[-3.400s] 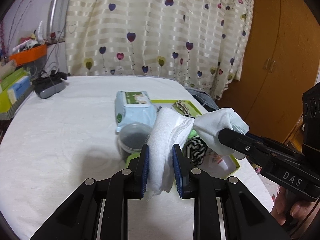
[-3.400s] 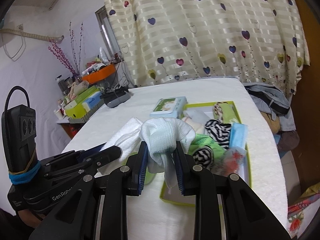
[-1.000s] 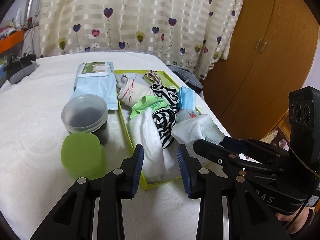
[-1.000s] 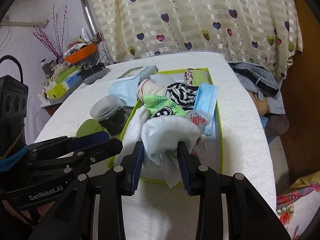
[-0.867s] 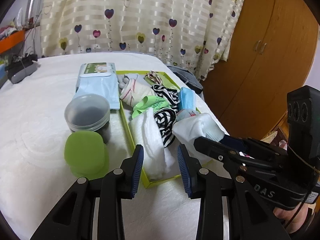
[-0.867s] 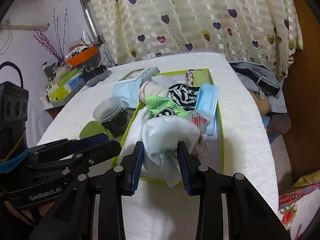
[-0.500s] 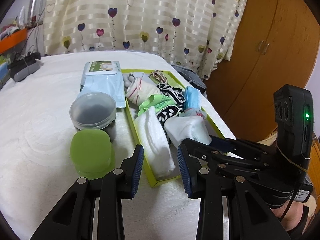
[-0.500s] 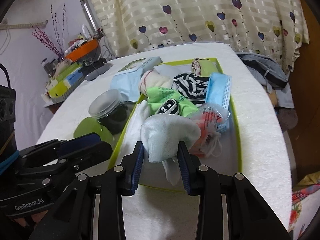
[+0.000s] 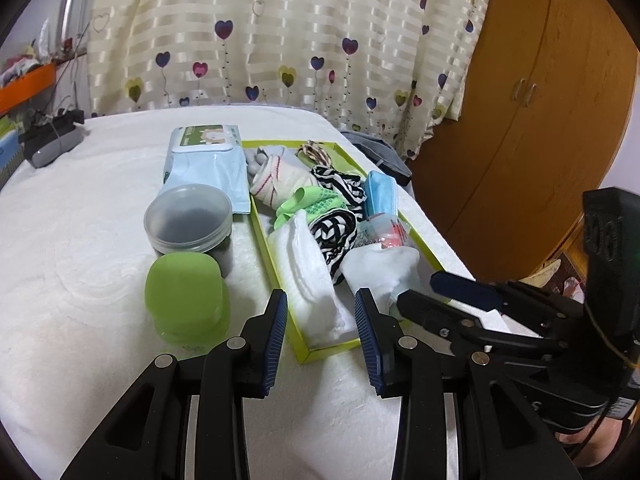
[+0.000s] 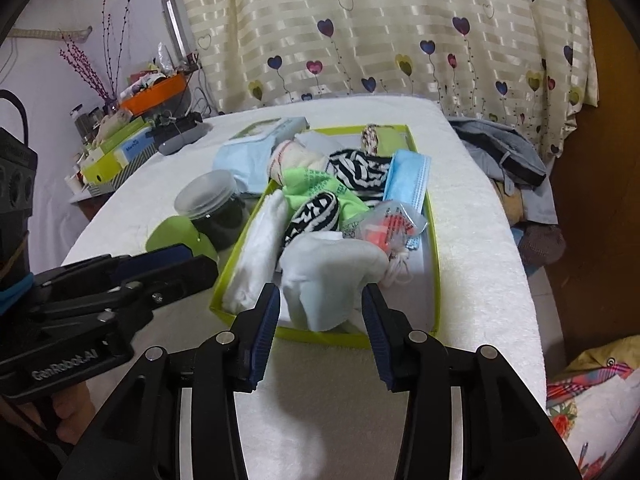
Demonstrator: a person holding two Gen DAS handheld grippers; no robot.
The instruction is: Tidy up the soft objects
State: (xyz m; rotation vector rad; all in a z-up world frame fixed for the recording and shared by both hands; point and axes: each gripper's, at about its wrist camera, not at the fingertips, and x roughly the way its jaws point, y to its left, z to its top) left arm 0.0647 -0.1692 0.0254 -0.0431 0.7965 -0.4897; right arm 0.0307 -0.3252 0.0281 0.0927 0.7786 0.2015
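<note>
Both grippers point down at the near end of the green tray. On the left side, the left gripper stands released with nothing between its blue pads; the folded white towel lies beyond them inside the tray, along its left wall. The right gripper has its jaws opening, and the white sock sits between them in the tray's near end; the pads look just clear of the cloth.

Going from left to right on the white tabletop: a green round lid lies nearest, a clear jar with dark content stands just behind it, and a pack of wet wipes lies farther back, beside the tray's left wall. Then comes the tray itself, filled with a green sock, black and white striped socks, a cream sock with red lines, a small plastic bag with something red inside, and a blue face mask along the right wall.
</note>
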